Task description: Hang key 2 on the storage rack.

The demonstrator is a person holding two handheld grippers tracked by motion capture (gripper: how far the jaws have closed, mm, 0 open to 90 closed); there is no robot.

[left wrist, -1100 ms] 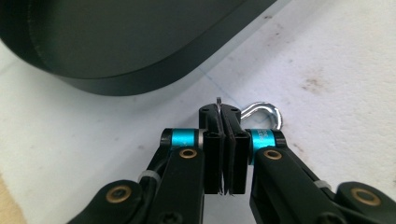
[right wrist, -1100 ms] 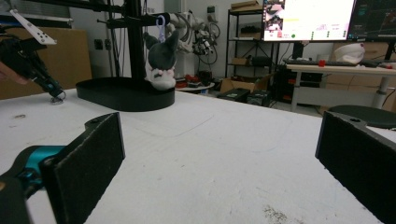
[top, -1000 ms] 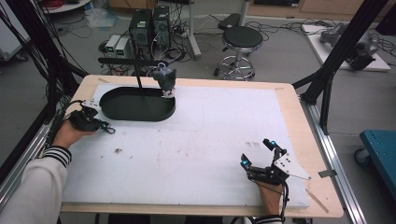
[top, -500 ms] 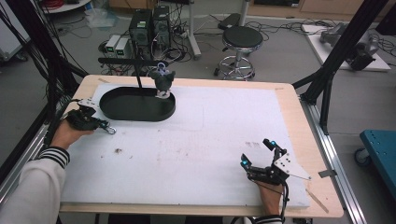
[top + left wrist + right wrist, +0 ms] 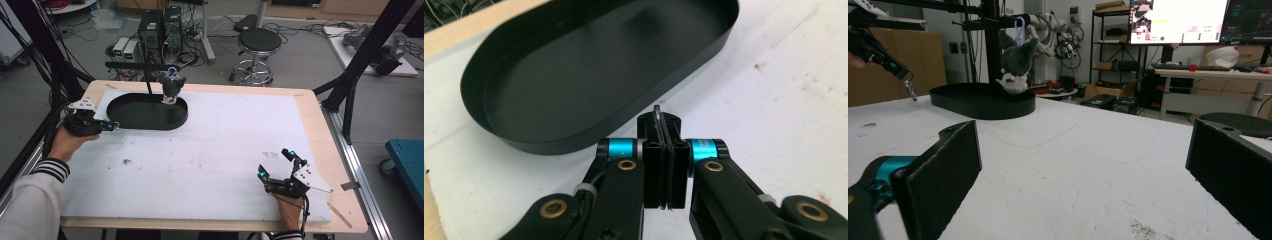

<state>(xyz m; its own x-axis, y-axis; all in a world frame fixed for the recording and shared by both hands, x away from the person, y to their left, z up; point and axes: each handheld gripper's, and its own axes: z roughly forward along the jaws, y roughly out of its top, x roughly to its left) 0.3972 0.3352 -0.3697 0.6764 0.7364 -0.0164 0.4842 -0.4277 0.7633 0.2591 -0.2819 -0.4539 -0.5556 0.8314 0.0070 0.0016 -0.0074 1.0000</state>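
A grey plush toy (image 5: 171,86) hangs by a ring from the bar of a black stand (image 5: 148,80), above the far end of a black oval tray (image 5: 131,123). My left gripper (image 5: 110,126) hovers just left of the tray, shut on a small thin metal clip (image 5: 657,114) whose edge pokes out between the pads. The clip (image 5: 911,90) dangles below the left gripper (image 5: 900,73) in the right gripper view, where the toy (image 5: 1015,62) and tray (image 5: 982,102) stand farther back. My right gripper (image 5: 275,163) rests open near the table's front right, with nothing between its fingers (image 5: 945,170).
A white mat (image 5: 220,150) covers the wooden table (image 5: 320,130), with a few dark specks (image 5: 125,161) on it. Black frame posts (image 5: 360,65) stand at both sides. A stool (image 5: 257,42) and computer boxes (image 5: 160,25) sit on the floor beyond the far edge.
My left gripper has lifted a little and drawn slightly left beside the tray, still holding the clip. The right gripper has stayed where it was.
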